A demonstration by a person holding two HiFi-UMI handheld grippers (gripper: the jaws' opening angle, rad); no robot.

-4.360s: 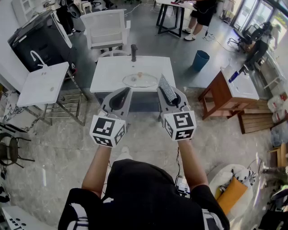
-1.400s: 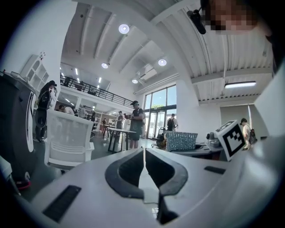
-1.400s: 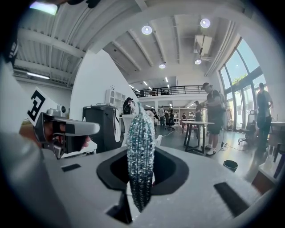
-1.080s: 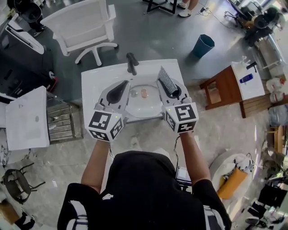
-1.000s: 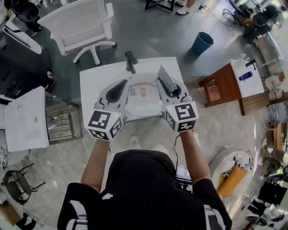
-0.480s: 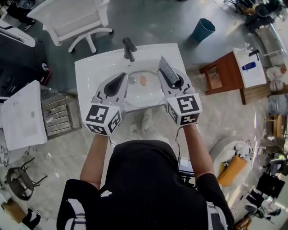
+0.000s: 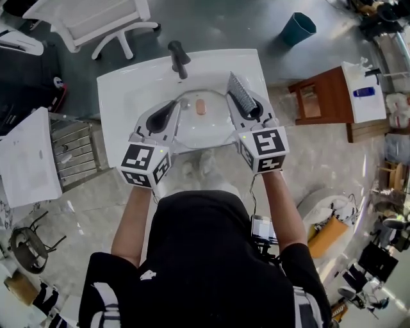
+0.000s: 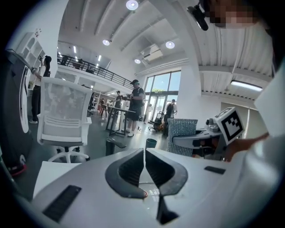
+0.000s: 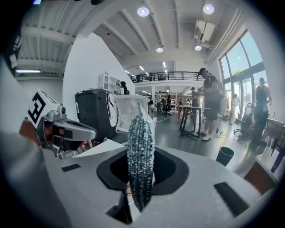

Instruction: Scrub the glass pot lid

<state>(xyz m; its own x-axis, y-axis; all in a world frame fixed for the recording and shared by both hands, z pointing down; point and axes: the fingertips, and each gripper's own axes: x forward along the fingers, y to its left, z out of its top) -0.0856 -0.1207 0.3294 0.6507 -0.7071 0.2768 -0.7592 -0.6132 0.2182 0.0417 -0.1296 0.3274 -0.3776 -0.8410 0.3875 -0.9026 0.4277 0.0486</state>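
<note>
Two hand-held grippers reach over a white rectangular washstand top [image 7: 122, 90]. The round clear glass pot lid [image 7: 206, 128] lies flat in the basin, its small pinkish knob [image 7: 200, 107] facing up. A black tap [image 7: 177, 56] stands at the far edge, behind the lid.

The left gripper [image 7: 173, 104] has its grey fingers pressed together with nothing between them. In the left gripper view the dark pads [image 8: 129, 171] meet along one thin line. In the head view its tips sit over the lid's left rim, just left of the knob. Whether they touch the glass cannot be told.

The right gripper [image 7: 243, 106] is clamped on a long, glittering silver-teal scrubbing pad [image 7: 238, 94]. The scrubbing pad stands on edge between the fingers and sticks out past their tips. In the head view it sits over the lid's right rim, to the right of the knob, and contact with the glass cannot be made out.

The lid therefore lies below and between the two sets of fingers, with its knob roughly midway between them.

Beyond the washstand stand a white office chair [image 7: 96, 16] and a teal waste bin [image 7: 300, 27]. A brown wooden stand [image 7: 317, 102] is off to the right.
</note>
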